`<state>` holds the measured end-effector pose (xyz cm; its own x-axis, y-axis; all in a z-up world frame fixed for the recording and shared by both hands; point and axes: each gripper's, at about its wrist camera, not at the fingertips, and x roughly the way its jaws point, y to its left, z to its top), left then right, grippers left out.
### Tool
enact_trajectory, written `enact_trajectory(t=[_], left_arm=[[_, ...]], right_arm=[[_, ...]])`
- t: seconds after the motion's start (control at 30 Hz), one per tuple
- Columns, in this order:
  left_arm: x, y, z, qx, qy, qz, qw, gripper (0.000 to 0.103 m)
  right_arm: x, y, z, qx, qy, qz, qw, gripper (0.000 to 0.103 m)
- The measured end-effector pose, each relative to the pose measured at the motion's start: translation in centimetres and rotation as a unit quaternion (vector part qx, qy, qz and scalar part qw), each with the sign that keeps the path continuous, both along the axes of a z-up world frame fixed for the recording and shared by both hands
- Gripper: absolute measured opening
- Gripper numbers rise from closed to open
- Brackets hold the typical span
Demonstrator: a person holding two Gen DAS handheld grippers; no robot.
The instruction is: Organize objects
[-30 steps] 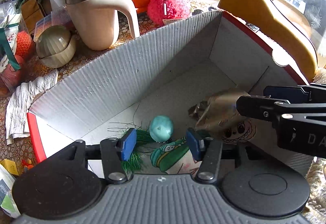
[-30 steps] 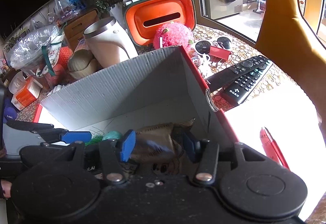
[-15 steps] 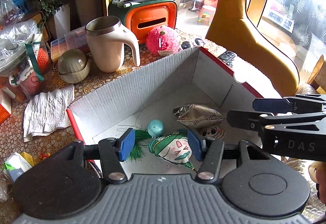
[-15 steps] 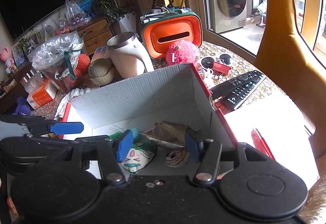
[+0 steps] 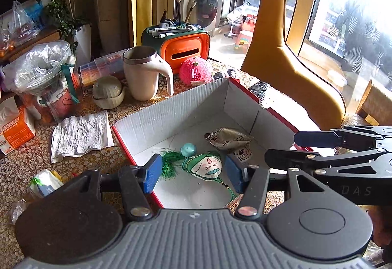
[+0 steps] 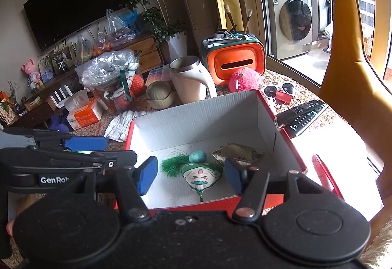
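Sunlit and crowded, the patterned worktop (image 5: 29, 158) carries a white corrugated cardboard box with red edges (image 5: 171, 110), where the green-and-white cartoon-face sachet (image 5: 205, 165) lies below both empty hand-held grippers, left (image 5: 193, 172) and right (image 6: 191, 174), both spread wide, the tassel-to-tail axis crossing their fingers.

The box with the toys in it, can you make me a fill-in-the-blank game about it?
1. The box is white inside and ____ along its rim.
2. The sachet with the sleepy cat face wears a ____ hat.
3. The crinkly snack packet lies ____ the box.
4. The pink fuzzy ball sits in front of the ____ tissue holder.

Missing words: red; green; inside; orange
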<state>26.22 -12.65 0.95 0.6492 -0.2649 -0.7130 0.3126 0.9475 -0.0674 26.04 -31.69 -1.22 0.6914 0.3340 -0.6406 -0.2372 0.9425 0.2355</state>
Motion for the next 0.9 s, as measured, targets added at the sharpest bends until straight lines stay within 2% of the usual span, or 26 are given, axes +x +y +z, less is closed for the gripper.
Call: enact_trajectory(t=[0.2,0.3,0.47,0.7,0.8,0.9], left_arm=[[-3.2,1.7,1.2,-0.004,-0.017,0.003,0.9998,0.057],[-4.7,2.9,1.8,-0.008,-0.025,0.006,0.9996,0.060],[-6.8,5.0,2.4,-0.014,-0.041,0.019,0.9989,0.066],[-9.3,8.4,2.4,-0.024,-0.056,0.051,0.9969,0.083],[-10.0,9.8,2.2,-0.027,-0.058,0.064,0.9959,0.085],[-10.7,11.1,1.8,-0.027,-0.059,0.073,0.9952,0.085]], right_arm=[[-2.7,1.7,1.1,0.003,-0.017,0.027,0.999,0.063],[-4.0,2.6,1.7,0.006,-0.027,0.041,0.999,0.066],[-5.8,3.9,2.5,0.010,-0.046,0.060,0.997,0.076],[-7.3,5.9,2.4,0.017,-0.053,0.084,0.995,0.084],[-7.6,6.7,2.3,0.018,-0.055,0.096,0.994,0.088],[-8.1,7.6,2.2,0.021,-0.060,0.105,0.992,0.097]])
